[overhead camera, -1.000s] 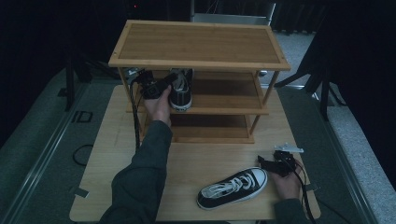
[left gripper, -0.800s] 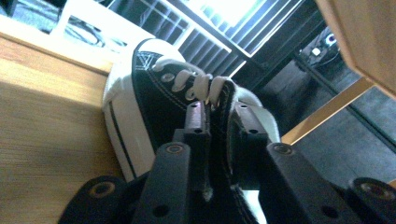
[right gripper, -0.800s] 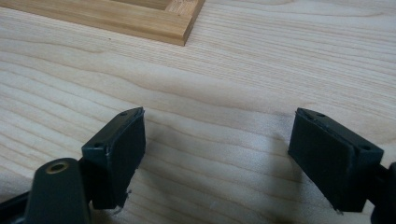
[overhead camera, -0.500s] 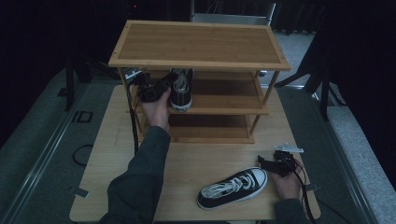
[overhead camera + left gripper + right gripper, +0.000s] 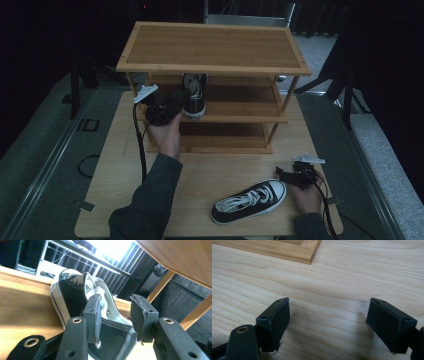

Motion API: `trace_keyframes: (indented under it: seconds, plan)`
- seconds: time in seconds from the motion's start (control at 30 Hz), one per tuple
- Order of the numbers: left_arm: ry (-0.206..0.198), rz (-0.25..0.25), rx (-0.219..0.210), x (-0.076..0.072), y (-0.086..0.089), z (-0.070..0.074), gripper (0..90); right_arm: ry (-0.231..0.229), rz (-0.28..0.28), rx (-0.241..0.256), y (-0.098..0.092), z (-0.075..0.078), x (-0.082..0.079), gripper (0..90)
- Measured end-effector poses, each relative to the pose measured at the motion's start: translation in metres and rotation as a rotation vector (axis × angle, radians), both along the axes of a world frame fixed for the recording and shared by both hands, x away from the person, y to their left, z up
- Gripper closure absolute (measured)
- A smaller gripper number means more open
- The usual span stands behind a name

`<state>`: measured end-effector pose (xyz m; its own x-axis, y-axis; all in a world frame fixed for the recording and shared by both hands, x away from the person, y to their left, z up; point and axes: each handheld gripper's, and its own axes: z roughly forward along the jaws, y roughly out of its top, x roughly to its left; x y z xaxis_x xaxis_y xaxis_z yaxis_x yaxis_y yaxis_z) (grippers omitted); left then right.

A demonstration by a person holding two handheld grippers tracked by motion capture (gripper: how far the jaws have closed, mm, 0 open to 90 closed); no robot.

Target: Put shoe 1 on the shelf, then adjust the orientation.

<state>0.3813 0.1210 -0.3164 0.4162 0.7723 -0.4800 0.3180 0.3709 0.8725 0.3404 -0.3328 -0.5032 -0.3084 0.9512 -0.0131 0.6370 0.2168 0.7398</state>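
Note:
A black high-top sneaker (image 5: 194, 97) with a white sole stands on the middle shelf of a bamboo rack (image 5: 215, 67). My left gripper (image 5: 172, 104) is right at its heel. In the left gripper view the jaws stand apart, so this left gripper (image 5: 115, 303) is open, and the sneaker (image 5: 67, 290) shows its heel opening just beyond and below them. A matching low sneaker (image 5: 249, 201) lies on the table near the front edge. My right gripper (image 5: 291, 175) sits just right of its heel; the same right gripper (image 5: 329, 312) is open over bare wood.
The light wooden table (image 5: 215, 170) carries the three-tier rack at its back. The rack's bottom frame (image 5: 274, 250) lies ahead of the right gripper. Black cables trail from both grippers. Grey floor and dark stands surround the table.
My left hand and gripper have drawn back a little from the shelf toward the person. The high-top stays on the middle shelf. The right gripper and the low sneaker have not moved.

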Motion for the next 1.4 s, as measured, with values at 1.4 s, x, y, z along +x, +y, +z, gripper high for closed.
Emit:
trace_keyframes:
  seconds: [1.4]
  plan:
    - [0.234,-0.182,0.186,-0.054,0.026,-0.157,56.4,-0.093,-0.011,0.074,-0.002,0.025,-0.036,38.6]
